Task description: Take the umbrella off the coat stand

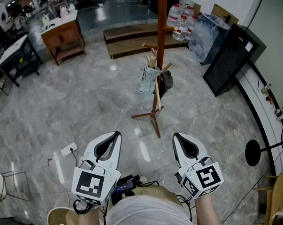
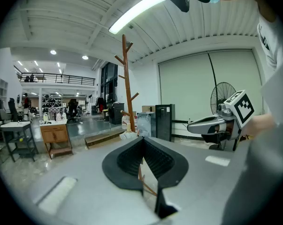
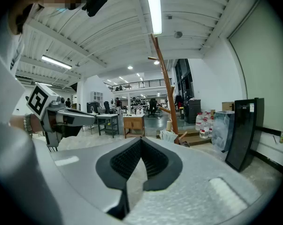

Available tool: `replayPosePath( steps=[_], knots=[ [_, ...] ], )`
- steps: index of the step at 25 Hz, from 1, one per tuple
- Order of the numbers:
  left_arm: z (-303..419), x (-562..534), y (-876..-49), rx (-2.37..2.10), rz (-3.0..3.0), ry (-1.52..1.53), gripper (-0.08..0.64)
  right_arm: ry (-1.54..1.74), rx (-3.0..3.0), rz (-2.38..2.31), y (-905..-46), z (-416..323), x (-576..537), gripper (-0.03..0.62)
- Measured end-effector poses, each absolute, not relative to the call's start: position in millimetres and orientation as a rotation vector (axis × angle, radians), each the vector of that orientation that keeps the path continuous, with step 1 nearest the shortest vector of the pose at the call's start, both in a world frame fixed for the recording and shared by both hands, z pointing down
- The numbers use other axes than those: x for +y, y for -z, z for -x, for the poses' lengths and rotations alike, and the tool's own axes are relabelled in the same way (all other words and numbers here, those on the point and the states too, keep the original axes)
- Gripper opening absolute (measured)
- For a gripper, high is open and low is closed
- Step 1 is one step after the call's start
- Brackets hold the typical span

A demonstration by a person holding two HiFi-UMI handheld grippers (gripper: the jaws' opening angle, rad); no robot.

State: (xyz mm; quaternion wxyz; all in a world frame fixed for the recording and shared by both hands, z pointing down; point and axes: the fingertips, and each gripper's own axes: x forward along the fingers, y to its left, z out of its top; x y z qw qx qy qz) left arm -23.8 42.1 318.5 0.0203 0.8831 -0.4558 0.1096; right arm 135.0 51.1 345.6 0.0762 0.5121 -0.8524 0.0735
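A tall brown wooden coat stand (image 1: 161,41) rises from the grey marble floor ahead of me. A pale blue-green folded umbrella (image 1: 148,80) hangs low on it, next to a dark item (image 1: 167,82). Both grippers hover near my body, well short of the stand. The left gripper (image 1: 116,134) and the right gripper (image 1: 175,136) are shut and hold nothing. In the left gripper view the shut jaws (image 2: 142,140) point at the stand (image 2: 127,78). In the right gripper view the shut jaws (image 3: 141,140) face the stand (image 3: 165,93), with the umbrella (image 3: 168,135) low beside its pole.
A wooden platform (image 1: 132,37) and water bottles (image 1: 179,25) lie behind the stand. A black cabinet (image 1: 231,57) stands at right, with a fan base (image 1: 253,153) nearer. A wooden desk (image 1: 61,35) is far left. A power strip (image 1: 69,149) and wire stool (image 1: 10,185) sit near left.
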Motion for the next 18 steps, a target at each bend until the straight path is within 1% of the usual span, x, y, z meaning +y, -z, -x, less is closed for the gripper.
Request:
replayPosePath(
  steps=[6,14,18],
  knots=[
    [26.7,41.5,-320.7,-1.452,-2.664,-0.371,0.014,-0.216,-2.553,-1.541,-345.7,-137.6,52.0,0.002],
    [21.3,43.8,-318.7,-1.428,-2.739,-0.344,0.014,-0.215,-2.556,-1.539,-345.2,-138.7,53.4,0.002],
    [16.0,48.3,-315.3,-1.372,-2.725,-0.269,0.012,-0.233,-2.594,-1.54,-341.1,-137.7,55.2,0.002]
  ],
)
